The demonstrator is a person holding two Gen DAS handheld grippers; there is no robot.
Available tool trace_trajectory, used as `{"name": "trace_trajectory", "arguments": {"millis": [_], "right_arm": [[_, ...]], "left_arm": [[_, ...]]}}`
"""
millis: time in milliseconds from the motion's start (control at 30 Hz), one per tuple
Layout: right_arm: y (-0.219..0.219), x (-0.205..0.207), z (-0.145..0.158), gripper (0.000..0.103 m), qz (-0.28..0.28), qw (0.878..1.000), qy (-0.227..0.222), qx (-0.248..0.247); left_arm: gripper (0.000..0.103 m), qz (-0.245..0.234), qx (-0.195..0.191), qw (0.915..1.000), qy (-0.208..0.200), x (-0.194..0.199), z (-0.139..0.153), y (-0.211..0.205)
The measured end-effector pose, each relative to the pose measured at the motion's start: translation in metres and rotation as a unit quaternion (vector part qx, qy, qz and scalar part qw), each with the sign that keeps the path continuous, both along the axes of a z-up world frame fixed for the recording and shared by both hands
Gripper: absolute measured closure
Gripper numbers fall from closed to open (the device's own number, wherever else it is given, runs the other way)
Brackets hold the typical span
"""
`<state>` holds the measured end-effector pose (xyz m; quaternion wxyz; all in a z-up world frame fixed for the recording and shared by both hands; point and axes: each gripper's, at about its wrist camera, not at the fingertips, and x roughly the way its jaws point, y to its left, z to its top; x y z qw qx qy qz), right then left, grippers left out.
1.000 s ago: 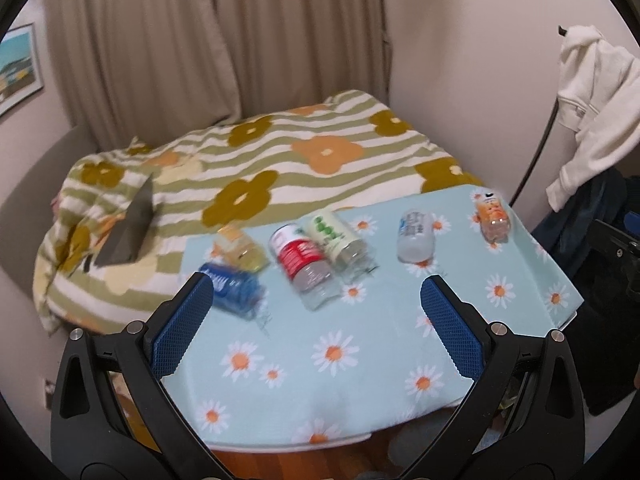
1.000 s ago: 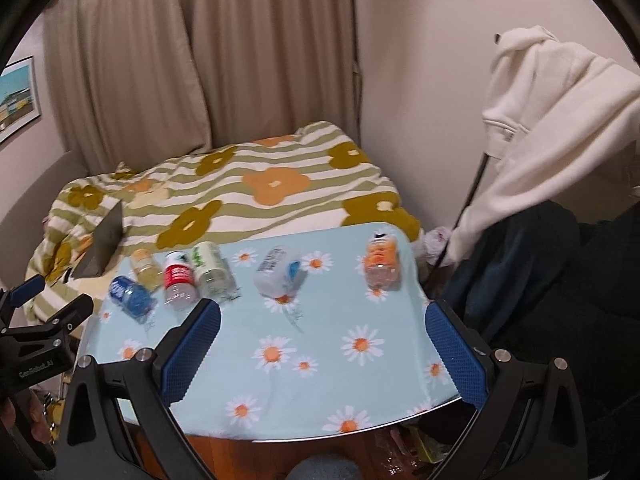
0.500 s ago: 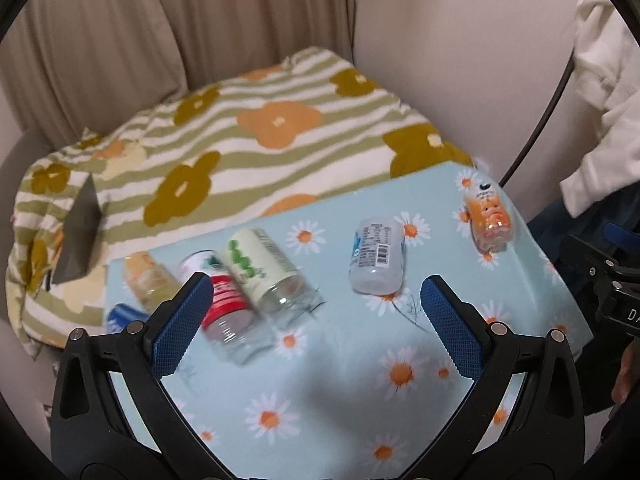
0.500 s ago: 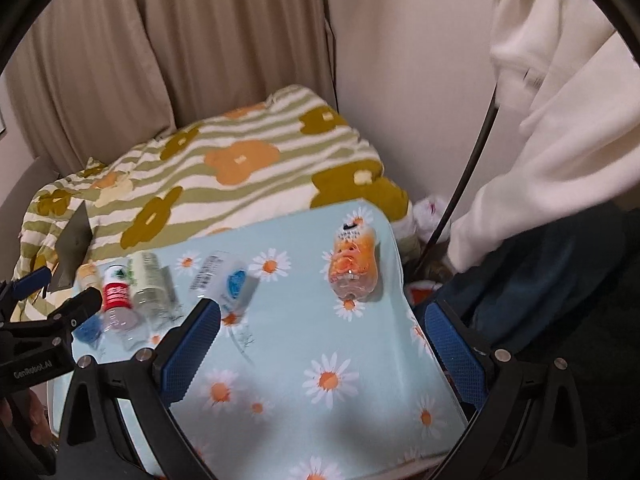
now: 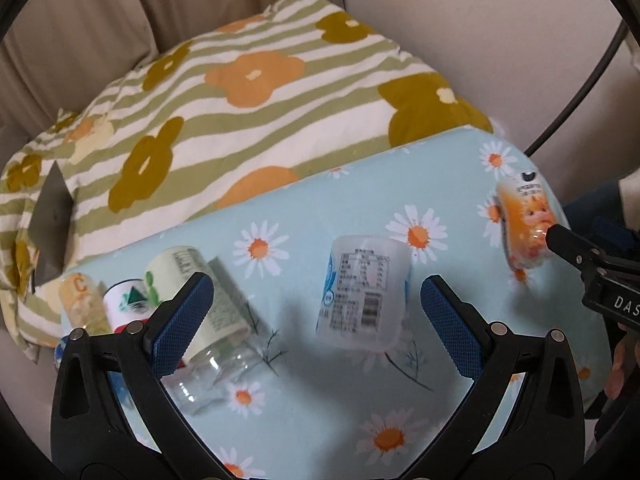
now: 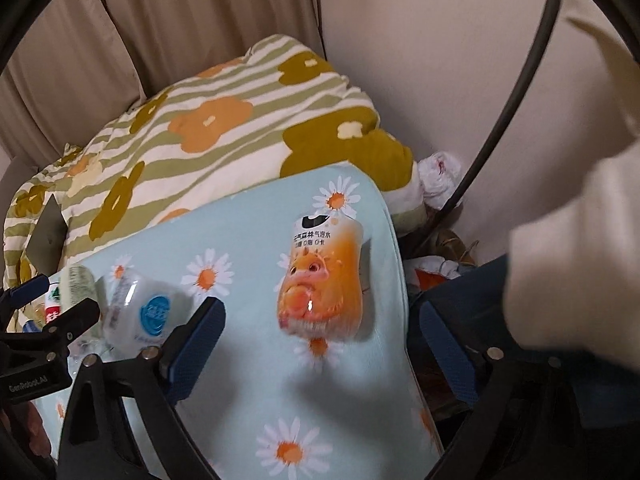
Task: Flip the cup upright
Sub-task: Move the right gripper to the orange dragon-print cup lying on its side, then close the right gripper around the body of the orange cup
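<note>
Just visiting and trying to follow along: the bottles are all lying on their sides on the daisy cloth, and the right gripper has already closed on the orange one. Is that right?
Not quite. The right gripper is open, its jaws spread wide on either side of the orange bottle without touching it; the right wrist view shows this. The bottles do lie on their sides on the daisy cloth.

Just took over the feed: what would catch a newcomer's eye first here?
The orange cartoon-print bottle lies on its side near the daisy tablecloth's right edge, framed by the open right hand-held gripper. The open left hand-held gripper brackets a white-labelled bottle, also lying down mid-table. Behind, a green-striped flowered blanket fills the background.
</note>
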<state>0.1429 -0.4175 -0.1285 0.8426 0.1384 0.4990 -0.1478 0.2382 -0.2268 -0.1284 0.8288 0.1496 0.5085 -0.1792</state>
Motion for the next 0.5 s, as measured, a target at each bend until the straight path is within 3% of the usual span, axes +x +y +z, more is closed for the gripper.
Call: {"name": "trace_trajectory", "arguments": {"millis": [67, 367, 433, 500], "right_arm": [[-0.005, 0.008, -0.009, 0.016, 0.006, 1.0, 0.006, 0.007], [-0.013, 0.033, -0.035, 0.016, 0.018, 0.999, 0.029, 0.023], [-0.013, 0.036, -0.039, 0.02, 0.02, 0.999, 0.034, 0.024], [-0.013, 0.039, -0.044, 0.032, 0.025, 0.998, 0.041, 0.029]], "left_arm": [[0.0, 0.003, 0.004, 1.0, 0.006, 0.005, -0.006, -0.003], [0.0, 0.013, 0.013, 0.9995, 0.025, 0.024, -0.024, -0.011], [0.0, 0.015, 0.014, 0.9994, 0.026, 0.026, -0.026, -0.011], [0.0, 0.016, 0.016, 0.9994, 0.028, 0.028, -0.027, -0.012]]}}
